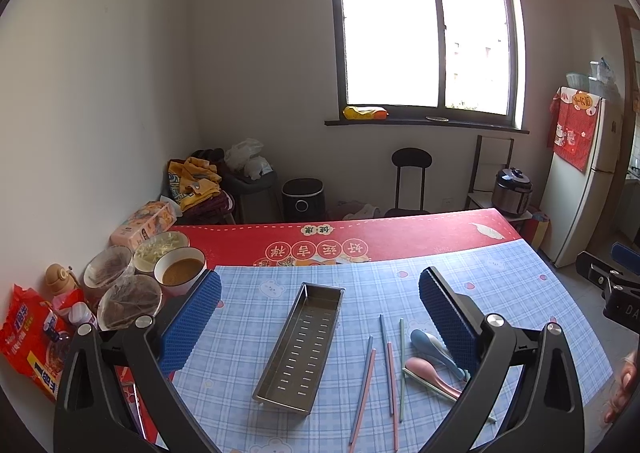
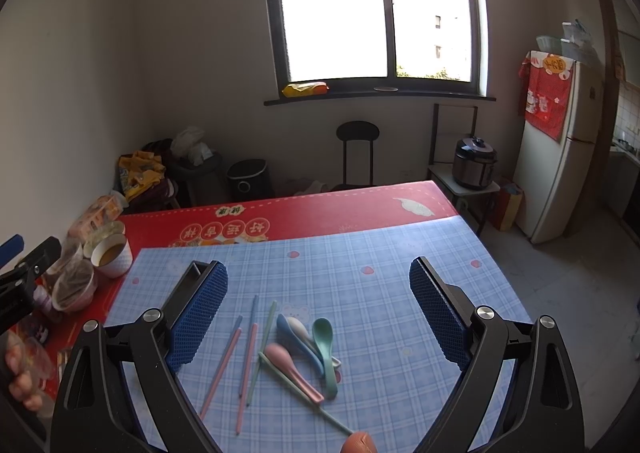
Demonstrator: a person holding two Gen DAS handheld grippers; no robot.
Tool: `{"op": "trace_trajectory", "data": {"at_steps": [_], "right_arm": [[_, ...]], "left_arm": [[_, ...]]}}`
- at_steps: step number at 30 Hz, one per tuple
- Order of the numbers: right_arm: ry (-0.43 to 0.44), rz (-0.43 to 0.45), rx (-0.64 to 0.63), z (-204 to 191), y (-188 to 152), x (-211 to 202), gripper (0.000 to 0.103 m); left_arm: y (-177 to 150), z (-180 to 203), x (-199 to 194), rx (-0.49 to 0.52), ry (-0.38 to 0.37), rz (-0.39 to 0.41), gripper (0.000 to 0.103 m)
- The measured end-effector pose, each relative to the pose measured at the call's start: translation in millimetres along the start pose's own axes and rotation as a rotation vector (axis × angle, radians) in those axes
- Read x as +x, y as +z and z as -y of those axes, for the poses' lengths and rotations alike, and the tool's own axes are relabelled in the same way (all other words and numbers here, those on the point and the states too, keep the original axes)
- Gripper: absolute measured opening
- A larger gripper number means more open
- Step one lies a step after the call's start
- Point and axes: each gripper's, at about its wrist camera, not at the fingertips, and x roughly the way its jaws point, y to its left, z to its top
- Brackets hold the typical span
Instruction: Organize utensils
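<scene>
A long perforated steel tray (image 1: pixel 301 345) lies on the blue checked mat, framed between the wide-apart fingers of my left gripper (image 1: pixel 320 317), which is open and holds nothing. Right of the tray lie several pastel chopsticks (image 1: pixel 390 373), a blue spoon (image 1: pixel 434 349) and a pink spoon (image 1: pixel 430 373). In the right wrist view the same chopsticks (image 2: pixel 247 357), blue spoon (image 2: pixel 298 341), pink spoon (image 2: pixel 292 369) and a green spoon (image 2: pixel 326 349) lie between the fingers of my right gripper (image 2: pixel 318 313), which is open and empty above them. Only the tray's corner (image 2: pixel 196 267) shows behind the left finger.
Bowls of food (image 1: pixel 178 271), covered dishes (image 1: pixel 128 301) and a red snack packet (image 1: pixel 34 337) crowd the table's left edge by the wall. A red cloth (image 1: pixel 360 239) covers the far table. A chair (image 1: pixel 410 181), cooker (image 1: pixel 514 191) and fridge (image 1: pixel 584 181) stand beyond.
</scene>
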Motion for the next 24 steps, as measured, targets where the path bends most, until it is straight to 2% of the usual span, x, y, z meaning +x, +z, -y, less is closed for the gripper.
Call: {"op": "trace_trajectory", "data": {"at_steps": [24], "right_arm": [[0.0,0.004,-0.001,-1.2,1.6,-2.4,0.089]], "left_arm": [[1.7,1.1,-3.5,0.001,0.003,0.004,0.097]]}}
